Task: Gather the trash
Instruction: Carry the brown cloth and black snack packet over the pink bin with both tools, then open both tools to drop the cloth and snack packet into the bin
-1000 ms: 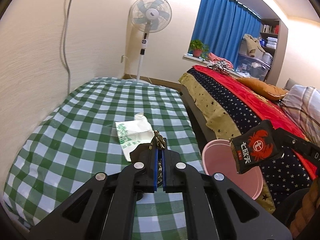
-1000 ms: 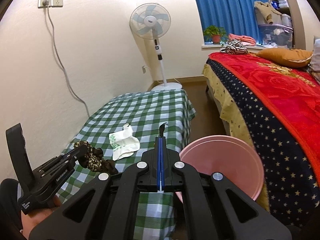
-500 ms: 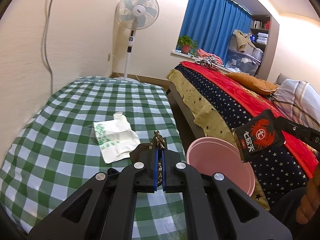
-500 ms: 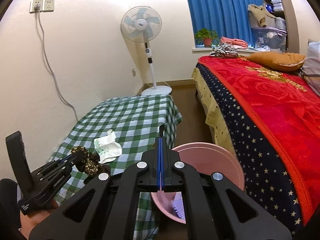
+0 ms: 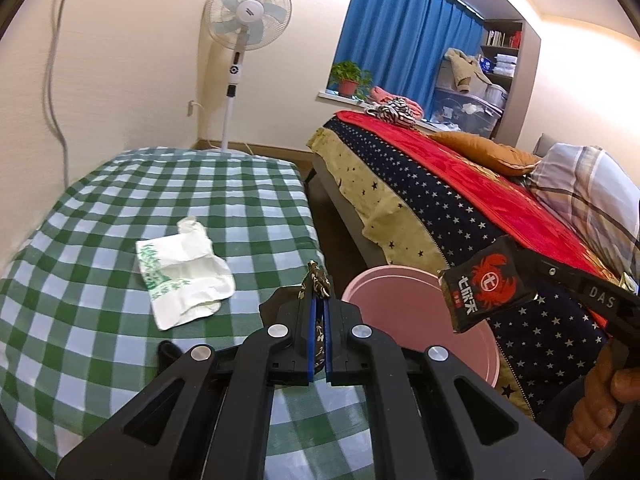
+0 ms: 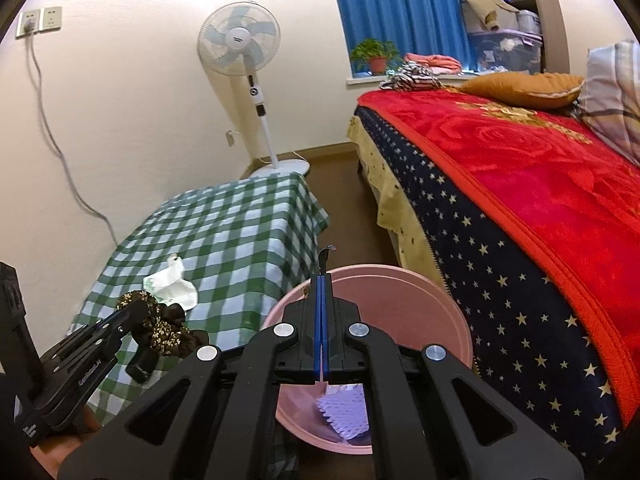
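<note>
Trash is split three ways: one piece in each claw and one on the table. Largest in view is the table (image 5: 120,208), under a green check cloth, reaching ahead and left of the left claw. Next is the pink bin (image 6: 400,292), on the floor between table and bed, right beneath the right claw and just right of the left one; some pale paper (image 6: 346,410) already lies inside. A white bag (image 5: 180,272) with green print sits on the cloth, ahead and left of the left claw, untouched. The left claw (image 5: 318,312) is clamped on a dark, gold-flecked wrapper (image 6: 160,322) that bunches out past its tips. The right claw (image 6: 322,312) is pinched tight on a black packet (image 5: 486,286) with a red crest, gripped by one edge, so that most of it hangs free over the bin's rim.

Risks, as I judge them: the packet is flat and light, and held so far out it may flutter or catch the rim and land on the floor if let go too high or off centre. The wrapper is not yet over the bin; opened here it falls on the cloth. Both claws close together over one small opening could also knock each other.

Both claws tilt down and forward. The right hand (image 5: 600,400) wraps the handle low at the right edge of the left view; the left tool enters the right view from lower left, angled toward the bin.
</note>
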Motion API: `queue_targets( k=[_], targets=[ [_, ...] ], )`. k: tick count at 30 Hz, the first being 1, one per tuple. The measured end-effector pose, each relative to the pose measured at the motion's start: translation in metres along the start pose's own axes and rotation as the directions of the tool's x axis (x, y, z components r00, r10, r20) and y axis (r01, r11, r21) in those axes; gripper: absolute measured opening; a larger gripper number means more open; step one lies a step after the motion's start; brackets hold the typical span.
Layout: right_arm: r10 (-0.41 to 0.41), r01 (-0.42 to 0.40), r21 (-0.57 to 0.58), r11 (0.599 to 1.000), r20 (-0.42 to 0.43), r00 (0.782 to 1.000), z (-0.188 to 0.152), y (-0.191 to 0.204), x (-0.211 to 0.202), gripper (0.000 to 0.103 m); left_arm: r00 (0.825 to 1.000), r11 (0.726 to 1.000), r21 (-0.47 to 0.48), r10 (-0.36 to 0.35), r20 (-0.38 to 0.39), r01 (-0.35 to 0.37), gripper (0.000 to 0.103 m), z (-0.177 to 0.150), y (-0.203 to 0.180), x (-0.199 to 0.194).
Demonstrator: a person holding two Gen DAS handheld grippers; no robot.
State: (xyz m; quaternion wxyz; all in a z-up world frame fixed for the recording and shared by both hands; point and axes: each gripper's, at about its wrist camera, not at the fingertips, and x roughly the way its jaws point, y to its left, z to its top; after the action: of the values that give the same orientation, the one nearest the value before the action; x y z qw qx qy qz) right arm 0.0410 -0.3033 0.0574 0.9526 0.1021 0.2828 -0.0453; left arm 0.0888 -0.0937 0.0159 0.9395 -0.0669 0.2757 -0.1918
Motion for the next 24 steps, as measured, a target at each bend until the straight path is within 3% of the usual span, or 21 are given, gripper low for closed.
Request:
queue_targets(
  k=[24],
  targets=[
    [-0.084,0.086,0.054,0.995,-0.035,0.996,0.001,-0.023,0.021,0.0,0.984,0.986,0.012,-0.166,-0.072,0.167,0.003,-0.012,-0.045,0.058]
  ],
)
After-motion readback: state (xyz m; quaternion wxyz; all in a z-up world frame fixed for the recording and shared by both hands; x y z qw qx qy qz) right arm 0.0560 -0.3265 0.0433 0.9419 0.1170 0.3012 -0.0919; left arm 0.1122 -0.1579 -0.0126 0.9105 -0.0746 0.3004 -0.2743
